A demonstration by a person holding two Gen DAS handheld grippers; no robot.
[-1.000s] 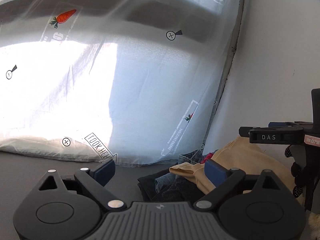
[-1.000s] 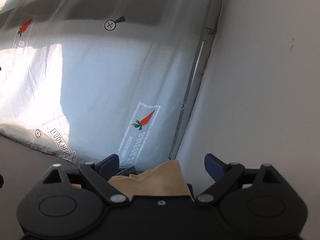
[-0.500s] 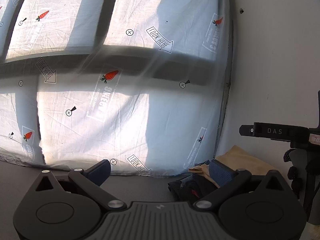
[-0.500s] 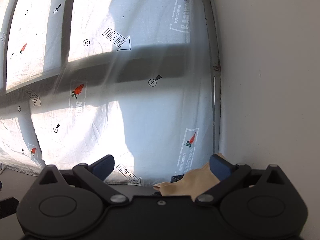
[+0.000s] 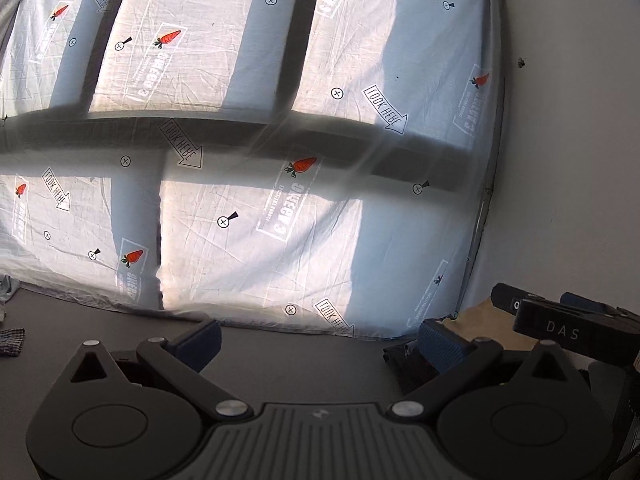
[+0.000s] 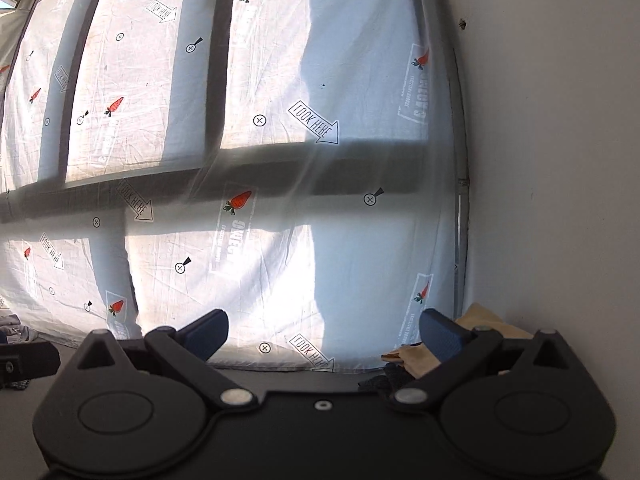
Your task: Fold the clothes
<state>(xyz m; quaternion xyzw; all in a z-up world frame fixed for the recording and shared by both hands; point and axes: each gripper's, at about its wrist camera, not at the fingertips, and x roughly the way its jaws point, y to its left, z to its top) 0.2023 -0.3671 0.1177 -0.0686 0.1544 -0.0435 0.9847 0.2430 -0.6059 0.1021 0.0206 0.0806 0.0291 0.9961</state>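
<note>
Tan garment (image 6: 486,326) lies beyond right gripper (image 6: 322,334) — jaws apart, empty.

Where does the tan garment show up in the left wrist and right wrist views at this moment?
Left wrist: the tan garment sits low right, in the corner by the wall, just past the left tool's right-hand finger.
Right wrist: the tan garment is low right, partly behind the right tool's right-hand finger.
Shared landmark: the carrot-printed sheet, whose right edge meets the white wall above the garment.
</note>
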